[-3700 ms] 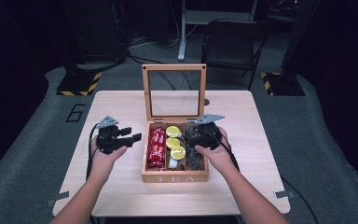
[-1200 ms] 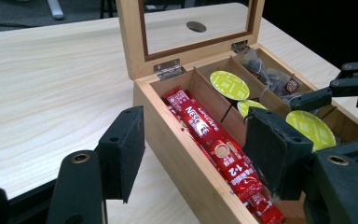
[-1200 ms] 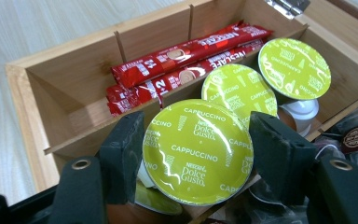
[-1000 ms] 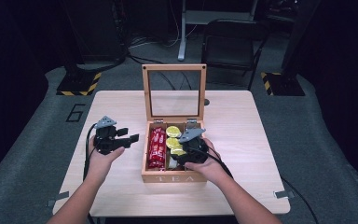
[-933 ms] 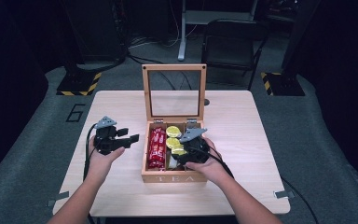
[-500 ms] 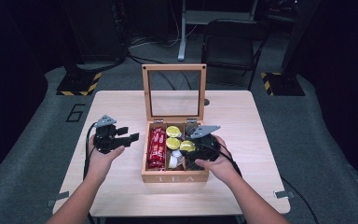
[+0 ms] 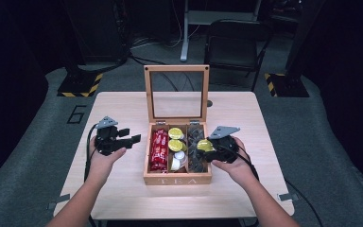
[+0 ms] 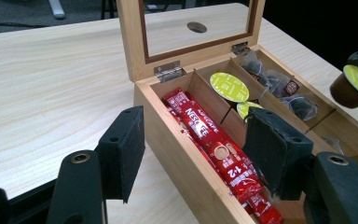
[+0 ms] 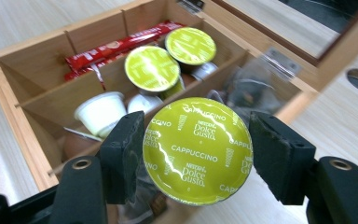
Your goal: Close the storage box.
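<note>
A wooden tea box (image 7: 177, 179) stands mid-table with its glass lid (image 7: 176, 69) raised. Red stick packets (image 7: 159, 149) lie in its left compartment, green-lidded capsules (image 7: 175, 133) in the middle one, dark tea bags (image 7: 194, 135) in the right one. My right gripper (image 7: 206, 148) is shut on a green-lidded cappuccino capsule (image 9: 198, 149), held above the box's right compartment. That capsule (image 8: 354, 86) hangs at the right of the left gripper view. My left gripper (image 7: 131, 137) stands open and empty just left of the box, its jaws straddling the box's near wall (image 8: 182, 154).
The pale wooden table (image 7: 123, 109) has bare room left, right and in front of the box. A round hole (image 7: 210, 103) sits in the tabletop behind the lid. A white capsule (image 9: 100, 109) lies in the middle compartment. A chair (image 7: 231, 45) stands beyond the table.
My right gripper has moved to the right and slightly up with the green-lidded capsule, from over the middle compartment to over the right one. The left gripper has stayed put.
</note>
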The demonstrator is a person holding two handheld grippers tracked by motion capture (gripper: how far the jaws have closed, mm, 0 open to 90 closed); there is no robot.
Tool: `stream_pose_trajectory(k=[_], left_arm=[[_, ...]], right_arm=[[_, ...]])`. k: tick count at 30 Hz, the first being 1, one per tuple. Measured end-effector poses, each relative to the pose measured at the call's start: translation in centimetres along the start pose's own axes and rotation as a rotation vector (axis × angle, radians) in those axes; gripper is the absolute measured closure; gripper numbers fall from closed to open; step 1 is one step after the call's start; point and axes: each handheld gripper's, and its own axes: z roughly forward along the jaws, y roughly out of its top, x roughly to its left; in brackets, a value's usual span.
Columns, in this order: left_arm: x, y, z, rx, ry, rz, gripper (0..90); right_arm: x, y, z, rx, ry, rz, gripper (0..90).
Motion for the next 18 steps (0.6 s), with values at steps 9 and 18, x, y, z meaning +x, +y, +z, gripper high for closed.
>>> stream_pose_trajectory(k=[9, 18], left_arm=[[-0.1, 0.0, 0.2, -0.001, 0.001, -0.001, 38.0], [-0.1, 0.0, 0.1, -0.001, 0.002, -0.005, 38.1]], right_arm=[[-2.0, -2.7, -1.5, 0.035, -0.075, 0.034, 36.7], [-3.0, -5.3, -2.0, 0.036, -0.108, 0.102, 36.7]])
